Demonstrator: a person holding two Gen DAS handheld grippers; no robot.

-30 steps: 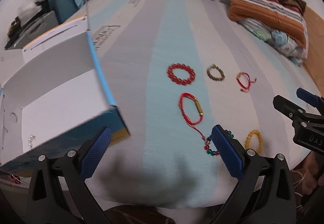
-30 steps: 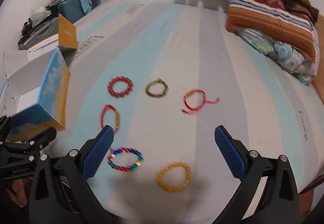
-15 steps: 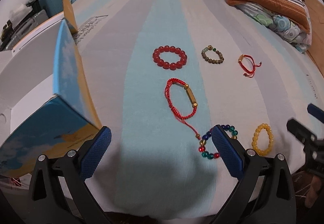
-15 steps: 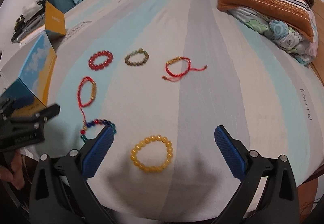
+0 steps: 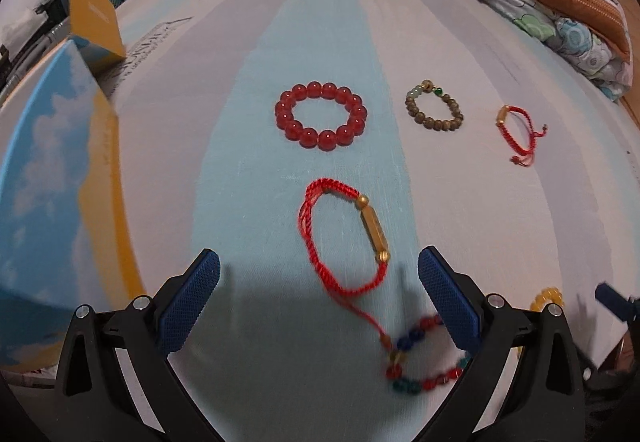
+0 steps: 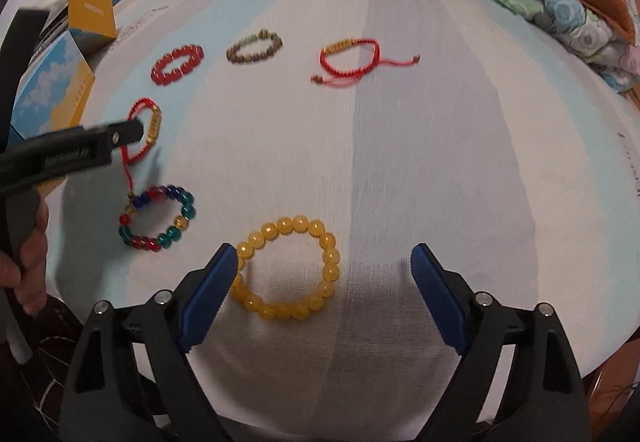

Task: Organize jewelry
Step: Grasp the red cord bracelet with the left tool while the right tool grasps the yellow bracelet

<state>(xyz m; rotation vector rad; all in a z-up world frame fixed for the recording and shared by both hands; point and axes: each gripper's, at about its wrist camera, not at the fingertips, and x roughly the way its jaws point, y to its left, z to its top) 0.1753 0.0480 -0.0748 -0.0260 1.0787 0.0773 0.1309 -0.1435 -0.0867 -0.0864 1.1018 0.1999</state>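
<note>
left wrist: left gripper (image 5: 318, 294) spread wide, holding nothing, above red cord bracelet (image 5: 344, 238) on striped bedsheet (image 5: 200, 146); red bead bracelet (image 5: 321, 115) beyond; box (image 5: 52, 178) left | right wrist: right gripper (image 6: 324, 294) wide open, empty, yellow bead bracelet (image 6: 290, 268) by its left finger; multicolour bracelet (image 6: 157, 218) left of it

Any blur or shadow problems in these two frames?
Left wrist: multicolour bracelet and box are smeared, far bracelets sharp, gripper shadow falls over the near sheet. Right wrist: whole view streaked, far bracelets worst; yellow bracelet still readable.
</note>
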